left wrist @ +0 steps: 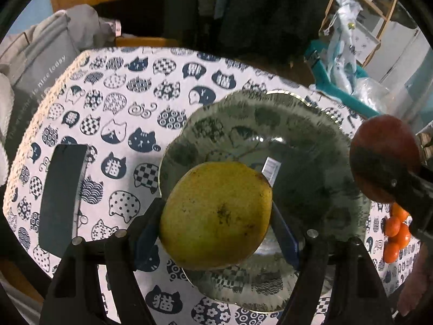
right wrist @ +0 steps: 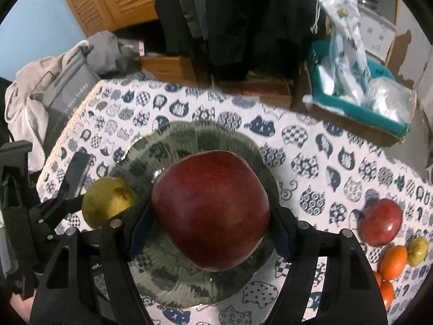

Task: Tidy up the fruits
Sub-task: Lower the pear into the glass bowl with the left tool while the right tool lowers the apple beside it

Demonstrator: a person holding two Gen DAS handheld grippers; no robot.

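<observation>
My left gripper (left wrist: 216,227) is shut on a yellow-green pear (left wrist: 216,216) and holds it above the near left part of a clear scalloped glass plate (left wrist: 311,124). The right gripper (right wrist: 211,224) is shut on a big dark red apple (right wrist: 213,211) over the middle of the same plate (right wrist: 222,138). In the right wrist view the pear (right wrist: 108,203) shows at the left in the other gripper. The apple (left wrist: 384,159) shows at the right edge of the left wrist view.
A second red apple (right wrist: 381,222), a small green fruit (right wrist: 418,247) and several oranges (right wrist: 393,261) lie at the table's right side. A dark phone (left wrist: 62,197) lies left of the plate. Grey clothes (left wrist: 40,54) and a teal box (right wrist: 360,105) sit beyond the table.
</observation>
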